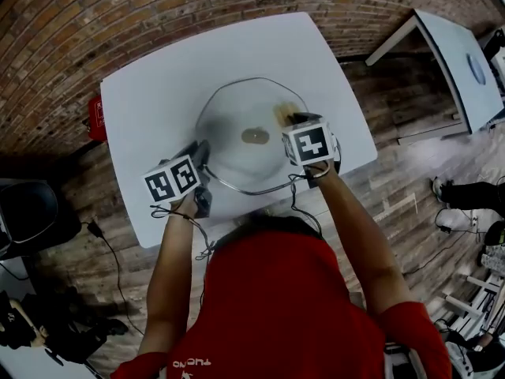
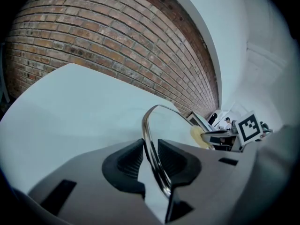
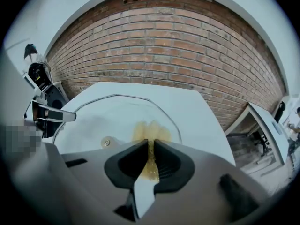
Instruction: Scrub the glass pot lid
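One glass lid [image 1: 237,121]; one sponge [image 1: 282,112] at the lid's 2 o'clock; two grippers, the left gripper [image 1: 202,153] at the lid's 8 o'clock and the right gripper [image 1: 297,119] at its 3 o'clock. Two tables, the white table [image 1: 150,93] under the lid and a second table [image 1: 454,50] at 2 o'clock from it; one red item [image 1: 95,117] at the white table's 9 o'clock edge; one person [image 1: 268,306].

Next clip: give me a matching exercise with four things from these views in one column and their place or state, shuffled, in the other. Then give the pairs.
Things:
1. lid
2. sponge
3. table
4. brick wall

Place or state:
A. pinched in the right gripper
B. behind the table
C. rim clamped by the left gripper
D. white, under the lid

Pairs: 1-C, 2-A, 3-D, 4-B
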`<state>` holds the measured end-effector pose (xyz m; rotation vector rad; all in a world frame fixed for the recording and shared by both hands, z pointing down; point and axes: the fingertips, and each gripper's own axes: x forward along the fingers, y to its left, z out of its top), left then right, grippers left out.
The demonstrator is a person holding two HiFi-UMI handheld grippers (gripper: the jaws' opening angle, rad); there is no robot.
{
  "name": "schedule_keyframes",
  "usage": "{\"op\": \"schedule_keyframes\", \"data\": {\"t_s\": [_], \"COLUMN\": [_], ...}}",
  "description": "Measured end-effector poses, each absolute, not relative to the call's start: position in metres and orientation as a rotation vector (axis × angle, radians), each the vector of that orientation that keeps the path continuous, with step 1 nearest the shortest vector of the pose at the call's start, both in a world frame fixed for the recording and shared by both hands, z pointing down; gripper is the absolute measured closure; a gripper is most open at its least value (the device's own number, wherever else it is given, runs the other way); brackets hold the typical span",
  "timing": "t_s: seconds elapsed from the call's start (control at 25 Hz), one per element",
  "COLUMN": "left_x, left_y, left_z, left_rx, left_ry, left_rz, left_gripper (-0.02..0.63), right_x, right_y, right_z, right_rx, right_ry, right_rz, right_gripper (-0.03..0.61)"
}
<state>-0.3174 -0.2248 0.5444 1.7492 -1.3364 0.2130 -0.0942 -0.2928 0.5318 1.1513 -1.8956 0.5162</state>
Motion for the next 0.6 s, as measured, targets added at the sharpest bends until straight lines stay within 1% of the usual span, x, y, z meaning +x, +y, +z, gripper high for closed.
{"op": "schedule_keyframes", "data": {"t_s": [0.08,0.2,0.44,0.6], "left_x": [-0.317,-0.317,-0.317,-0.317], "left_y": [-0.225,-0.225,-0.222,-0.221], "left_z": [0.545,0.544,0.544,0.544], "left_rx": [1.747,1.744,1.733,1.726], "left_ry": [-1.339,-1.347,-1.359,-1.367], "left_rz": [0.213,0.215,0.210,0.207], "left_gripper": [0.508,0.509,0.509,0.508], "right_x": [-0.084,-0.093,-0.164,-0.203], "right_y": [-0.292,-0.281,-0.215,-0.172], "right_z": [0.530,0.522,0.506,0.510], "right_rx": [1.174,1.154,0.927,0.766], "right_ry": [-1.886,-1.926,-2.112,-2.147], "right_rz": [0.530,0.545,0.608,0.604], "right_gripper": [0.526,0.526,0.525,0.526]}}
